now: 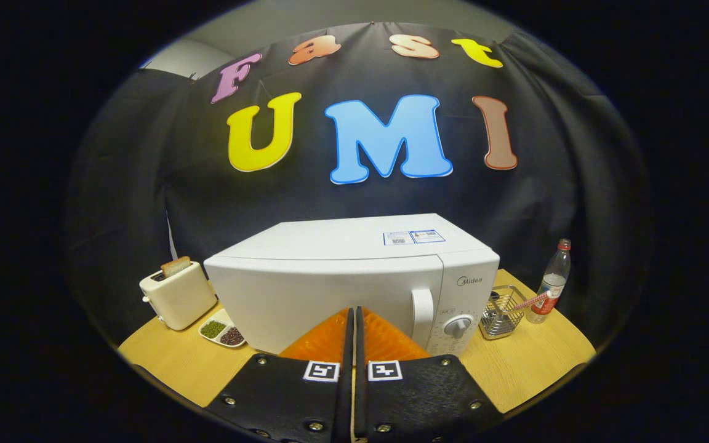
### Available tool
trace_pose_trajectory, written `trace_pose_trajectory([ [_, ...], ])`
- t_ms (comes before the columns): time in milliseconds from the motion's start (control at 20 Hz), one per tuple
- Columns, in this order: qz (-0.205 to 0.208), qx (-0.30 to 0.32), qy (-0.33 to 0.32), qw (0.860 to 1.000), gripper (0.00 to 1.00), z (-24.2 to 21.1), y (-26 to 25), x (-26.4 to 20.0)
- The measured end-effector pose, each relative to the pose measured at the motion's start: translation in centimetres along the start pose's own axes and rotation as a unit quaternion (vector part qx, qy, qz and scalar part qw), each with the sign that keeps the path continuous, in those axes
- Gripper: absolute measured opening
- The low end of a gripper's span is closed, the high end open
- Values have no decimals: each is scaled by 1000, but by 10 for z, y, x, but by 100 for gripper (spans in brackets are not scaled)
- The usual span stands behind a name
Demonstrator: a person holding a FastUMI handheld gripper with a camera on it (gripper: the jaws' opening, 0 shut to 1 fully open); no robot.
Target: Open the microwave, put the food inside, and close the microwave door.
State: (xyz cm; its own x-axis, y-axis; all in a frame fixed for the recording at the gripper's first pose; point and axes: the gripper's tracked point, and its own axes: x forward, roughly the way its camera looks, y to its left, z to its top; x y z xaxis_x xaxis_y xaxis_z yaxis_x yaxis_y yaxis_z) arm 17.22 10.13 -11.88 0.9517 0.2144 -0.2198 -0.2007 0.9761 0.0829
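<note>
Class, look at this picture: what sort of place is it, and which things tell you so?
Probably a mock kitchen counter in a booth: a closed microwave, a toaster holding bread and a water bottle stand on a wooden table. The gripper fingers are shut.

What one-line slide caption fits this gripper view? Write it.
Gripper fingers shut, empty, before the closed white microwave, its handle just right of them.

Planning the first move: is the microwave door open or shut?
Shut: the door sits flush with the microwave front, beyond the closed gripper.
</note>
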Motion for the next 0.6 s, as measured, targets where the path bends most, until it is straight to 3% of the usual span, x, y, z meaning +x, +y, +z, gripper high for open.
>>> trace_pose_trajectory([
  [600,-20,-13,-49,999,3,28,10,-144],
])
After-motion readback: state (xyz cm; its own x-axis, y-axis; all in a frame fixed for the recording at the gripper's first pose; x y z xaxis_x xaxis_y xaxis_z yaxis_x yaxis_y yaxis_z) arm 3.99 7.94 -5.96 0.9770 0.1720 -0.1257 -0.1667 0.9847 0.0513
